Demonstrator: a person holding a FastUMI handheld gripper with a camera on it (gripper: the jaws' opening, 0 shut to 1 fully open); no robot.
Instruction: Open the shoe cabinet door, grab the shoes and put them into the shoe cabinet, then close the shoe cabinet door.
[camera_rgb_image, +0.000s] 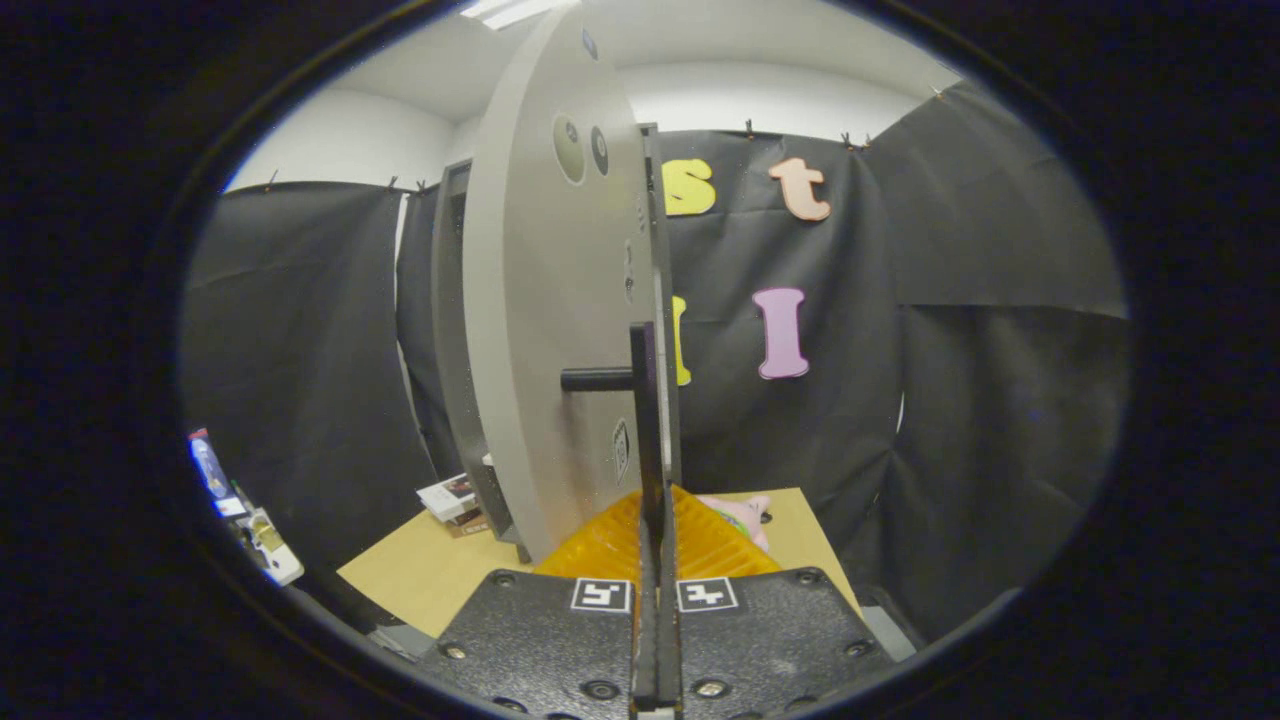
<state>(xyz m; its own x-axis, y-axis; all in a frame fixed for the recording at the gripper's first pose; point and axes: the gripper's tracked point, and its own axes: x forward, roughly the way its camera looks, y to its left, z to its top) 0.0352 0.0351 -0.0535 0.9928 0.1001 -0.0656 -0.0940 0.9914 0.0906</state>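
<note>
The grey shoe cabinet door (545, 330) stands swung out and I see it nearly edge-on, with the cabinet body (452, 330) behind it to the left. Its black handle (643, 400) is an upright bar held off the door by a short post (595, 379). My gripper (655, 530) is shut on this bar, one finger on each side, and the bar runs down between them. A pink shoe (742, 514) lies on the wooden table (430, 575) just beyond the fingers to the right, partly hidden by them.
A small stack of booklets or boxes (450, 497) lies on the table at the cabinet's foot, left of the door. Some gear (262, 535) sits off the table's left side. Black cloth walls close the booth behind and to the right.
</note>
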